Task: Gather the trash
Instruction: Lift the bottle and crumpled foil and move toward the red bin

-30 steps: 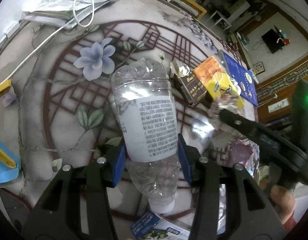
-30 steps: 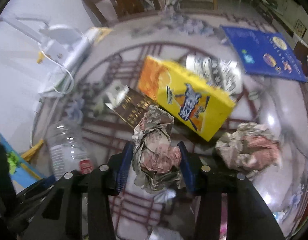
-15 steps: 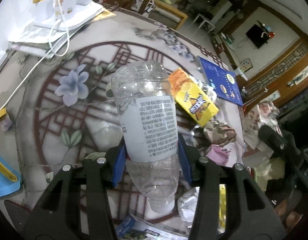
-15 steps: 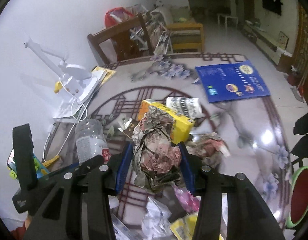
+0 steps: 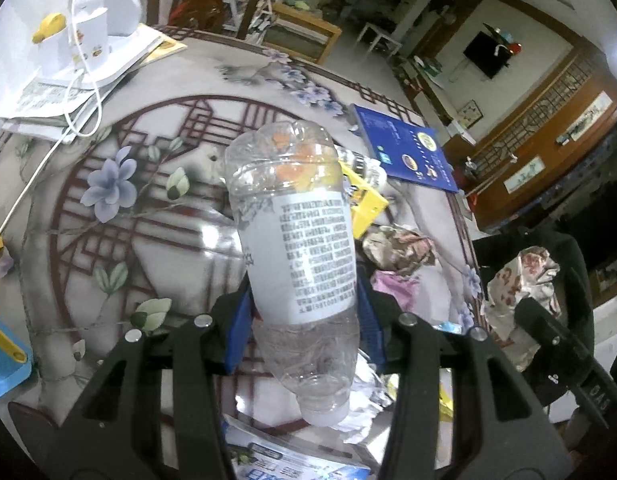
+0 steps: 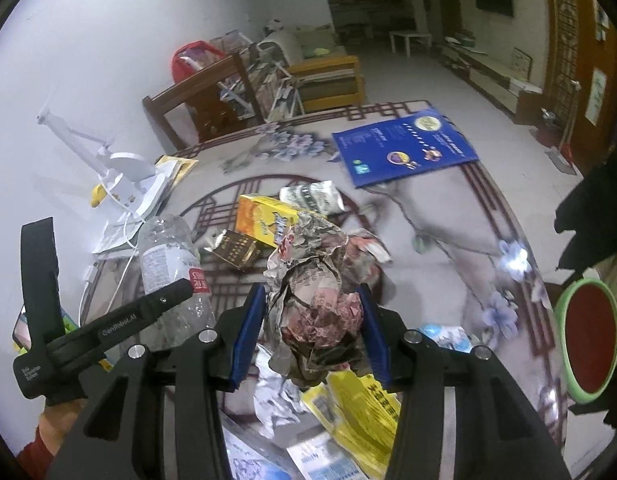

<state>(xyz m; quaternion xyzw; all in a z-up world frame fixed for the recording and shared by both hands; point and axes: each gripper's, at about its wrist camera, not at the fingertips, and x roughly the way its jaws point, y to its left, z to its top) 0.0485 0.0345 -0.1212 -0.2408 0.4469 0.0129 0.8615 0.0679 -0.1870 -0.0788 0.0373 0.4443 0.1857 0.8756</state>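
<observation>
Patterned table point(image 5: 156, 216), yellow box point(image 6: 262, 220), blue booklet point(image 6: 404, 148)

My left wrist cam sits above the table point(image 5: 120, 240), looking down and forward along its fingers toward the room's far side; right wrist cam sits higher and further back, facing the same way. Both share the blue booklet point(image 5: 404, 152) point(image 6: 404, 144), yellow box point(image 6: 264, 220) and white lamp point(image 5: 92, 36)

Clear glossy plastic bottle point(image 5: 296, 248), crumpled paper wad point(image 6: 316, 300), glossy patterned tabletop point(image 5: 168, 248).
</observation>
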